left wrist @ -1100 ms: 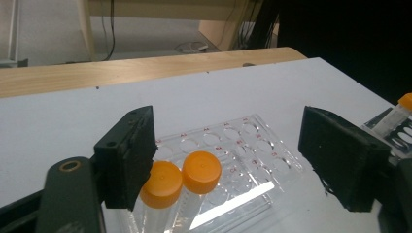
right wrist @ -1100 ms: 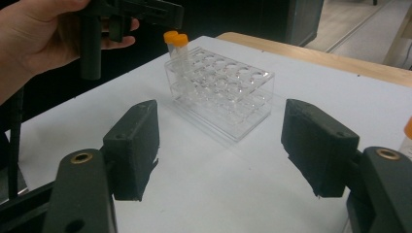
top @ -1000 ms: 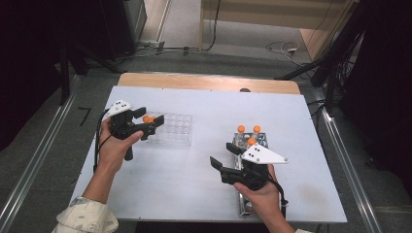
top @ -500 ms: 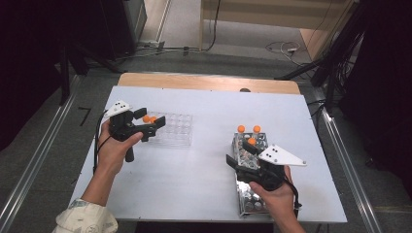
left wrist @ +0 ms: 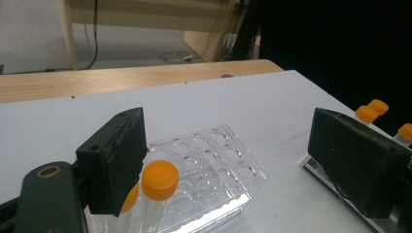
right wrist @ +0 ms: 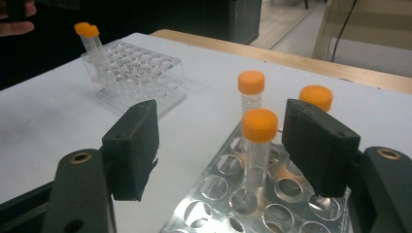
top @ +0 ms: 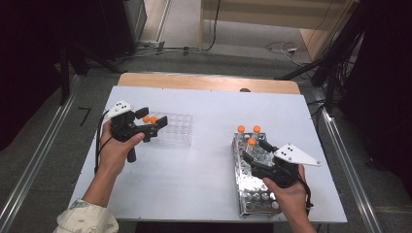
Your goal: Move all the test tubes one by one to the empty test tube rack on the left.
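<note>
Your left gripper sits over the left end of the clear rack, near the table's left edge. Jaws have just been opening; they now stand released w/ two orange-capped tubes in the rack's end holes, one just beside the left pad, not pinched. The clear rack lies well apart from the metal rack, which runs along the table's right-front part. Your right gripper hangs over the metal rack's far end, jaws spread, nothing grasped. In the right gripper view an orange-capped tube stands upright in a hole btwn the pads, untouched; two more tubes stand beyond it.
</note>
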### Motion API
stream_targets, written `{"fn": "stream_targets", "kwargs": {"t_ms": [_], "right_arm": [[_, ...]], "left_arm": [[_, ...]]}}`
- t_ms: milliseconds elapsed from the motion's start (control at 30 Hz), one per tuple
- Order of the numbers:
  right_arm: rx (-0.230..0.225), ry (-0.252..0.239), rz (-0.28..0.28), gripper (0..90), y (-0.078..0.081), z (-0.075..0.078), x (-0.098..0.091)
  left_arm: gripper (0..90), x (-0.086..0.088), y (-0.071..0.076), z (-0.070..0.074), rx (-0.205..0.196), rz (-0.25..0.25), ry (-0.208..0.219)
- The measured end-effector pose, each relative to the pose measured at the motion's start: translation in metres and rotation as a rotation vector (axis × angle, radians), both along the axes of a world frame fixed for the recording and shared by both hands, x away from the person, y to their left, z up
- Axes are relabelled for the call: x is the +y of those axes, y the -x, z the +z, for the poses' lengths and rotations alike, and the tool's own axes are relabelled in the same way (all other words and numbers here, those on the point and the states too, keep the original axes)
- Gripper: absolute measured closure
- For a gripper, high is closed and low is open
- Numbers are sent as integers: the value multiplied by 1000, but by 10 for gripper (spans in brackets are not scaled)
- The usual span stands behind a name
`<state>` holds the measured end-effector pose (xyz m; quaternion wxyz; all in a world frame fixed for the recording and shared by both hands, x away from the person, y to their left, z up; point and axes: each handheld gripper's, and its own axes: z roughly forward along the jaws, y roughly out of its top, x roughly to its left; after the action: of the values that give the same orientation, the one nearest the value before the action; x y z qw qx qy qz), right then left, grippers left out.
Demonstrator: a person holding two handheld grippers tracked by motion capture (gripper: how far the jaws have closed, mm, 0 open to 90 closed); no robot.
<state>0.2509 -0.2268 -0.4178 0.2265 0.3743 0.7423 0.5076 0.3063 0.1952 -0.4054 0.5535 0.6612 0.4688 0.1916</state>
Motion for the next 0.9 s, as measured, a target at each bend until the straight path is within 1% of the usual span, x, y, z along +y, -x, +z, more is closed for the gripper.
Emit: {"fn": "stream_targets", "kwargs": {"t_ms": [100, 167, 267, 300, 333, 367, 400, 533, 667, 800, 900], "right_arm": [[8, 14, 3, 243, -7, -6, -4], [26, 29, 3, 201, -11, -11, -5], [40, 51, 2, 183, -17, -16, -7], [45, 48, 11, 171, -19, -16, -9], [33, 47, 15, 170, -20, -16, -10], [32, 54, 13, 169, -22, -15, -11], [43, 55, 19, 164, -24, -15, -12], [55, 74, 61, 166, -29, -17, -14], [58, 89, 65, 227, -35, -23, -16], [65, 98, 80, 334, -42, -29, -18], [62, 96, 97, 412, -44, -32, -18]], "left_arm": [[154, -1, 0, -1, 3, -5, -6], [154, -2, 0, -1, 4, -6, -7], [156, -3, 0, -1, 4, -7, -9], [156, -3, 0, -1, 3, -7, -10], [156, -2, 0, -1, 3, -6, -9], [156, -2, 0, -1, 4, -5, -8], [156, -2, 0, -1, 4, -5, -9], [156, -2, 0, -1, 4, -4, -9], [156, -3, -1, -1, 7, -6, -12], [156, -4, -1, -2, 9, -6, -12], [157, -3, -1, -2, 9, -6, -11]]}}
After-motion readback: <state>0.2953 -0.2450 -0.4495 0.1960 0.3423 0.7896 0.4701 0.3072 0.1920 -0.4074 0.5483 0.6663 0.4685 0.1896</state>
